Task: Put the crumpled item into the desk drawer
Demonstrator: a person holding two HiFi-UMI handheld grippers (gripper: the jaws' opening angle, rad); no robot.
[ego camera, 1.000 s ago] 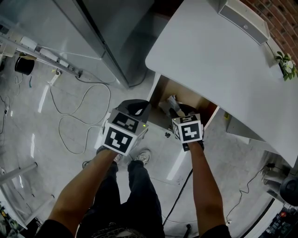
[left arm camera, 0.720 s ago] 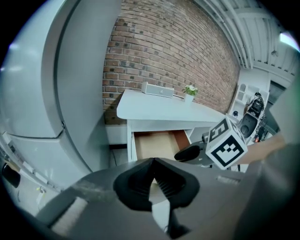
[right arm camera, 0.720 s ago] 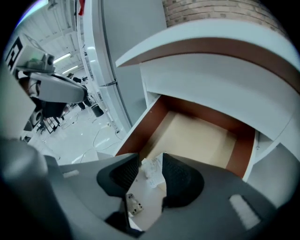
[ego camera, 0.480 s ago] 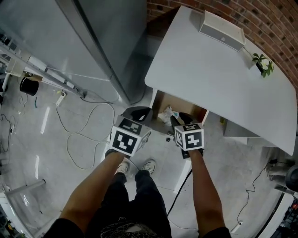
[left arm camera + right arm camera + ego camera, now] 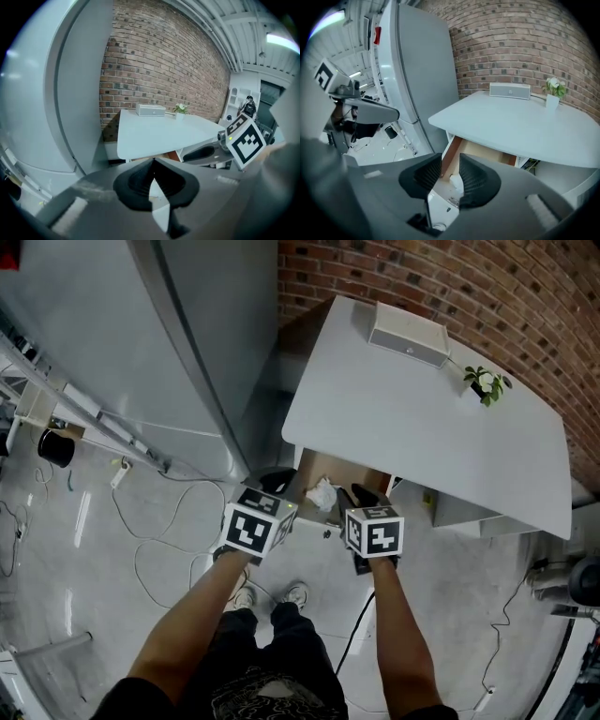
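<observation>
Release looks done: the crumpled item [image 5: 322,493] lies white and loose inside the open drawer [image 5: 349,472] under the desk [image 5: 422,418], touched by neither tool. The right hand-held gripper [image 5: 362,497] hovers at the drawer's front edge, empty. Its jaws are apart and closing, and between them the right gripper view shows only the drawer's wooden inside. The left hand-held gripper [image 5: 277,478] is clenched on nothing, its tips meeting, just left of the drawer.

What is left, as I judge it, is shutting the drawer. That goes best with the right jaws brought fully together and set flat against the middle of the drawer front, then a straight, even push so it does not skew. The crumpled item sits toward the left side and may stand high. It is worth checking that it clears the underside of the desk before pushing.

Compared with a second ago, the head view has pulled up and back, so the brick wall, the white box [image 5: 408,334] and the small plant [image 5: 486,382] now show. Both hand-held grippers have drawn back from over the drawer toward its front.
</observation>
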